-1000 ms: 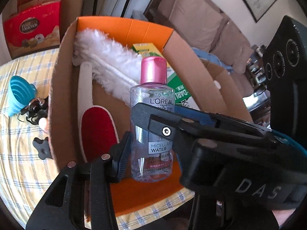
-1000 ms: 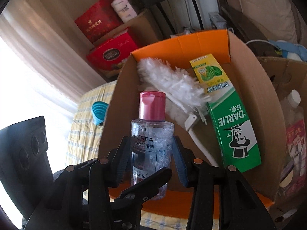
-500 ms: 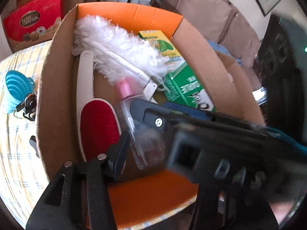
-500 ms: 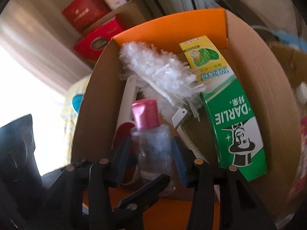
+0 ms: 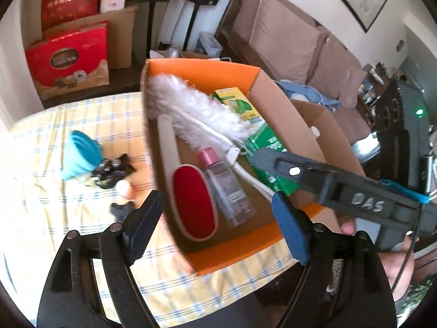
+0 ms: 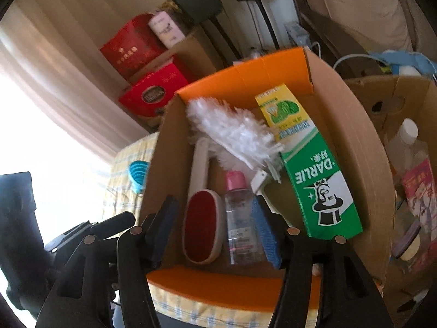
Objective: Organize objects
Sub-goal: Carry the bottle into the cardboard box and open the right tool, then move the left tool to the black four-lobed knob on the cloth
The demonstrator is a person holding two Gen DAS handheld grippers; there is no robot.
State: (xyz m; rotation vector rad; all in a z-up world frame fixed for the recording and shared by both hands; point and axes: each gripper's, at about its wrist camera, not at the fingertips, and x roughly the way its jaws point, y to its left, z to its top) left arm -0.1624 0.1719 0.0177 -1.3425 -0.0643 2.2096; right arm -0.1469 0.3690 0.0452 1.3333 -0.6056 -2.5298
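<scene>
A clear micellar water bottle (image 5: 225,186) (image 6: 240,218) with a pink cap lies flat on the floor of the orange-rimmed cardboard box (image 5: 297,120) (image 6: 352,136). It rests between a red lint brush (image 5: 192,205) (image 6: 202,228) and a green Darlie toothpaste carton (image 6: 319,191), below a white feather duster (image 5: 196,109) (image 6: 235,131). My left gripper (image 5: 215,218) hangs above the box's near edge, jaws opening, nothing between them. My right gripper (image 6: 215,227) hovers over the bottle, jaws opening, pads clear of it; it also crosses the left wrist view (image 5: 327,180).
On the yellow checked tablecloth (image 5: 54,218) left of the box lie a blue collapsible cup (image 5: 79,155) and small dark items (image 5: 112,170). Red gift boxes (image 5: 68,57) stand behind. A second cardboard box (image 6: 404,164) with bottles sits right; a sofa (image 5: 286,35) beyond.
The bottle stood upright, gripped by both grippers; it tipped down into the box and now lies flat there, released. Both grippers opened and pulled up and back.
</scene>
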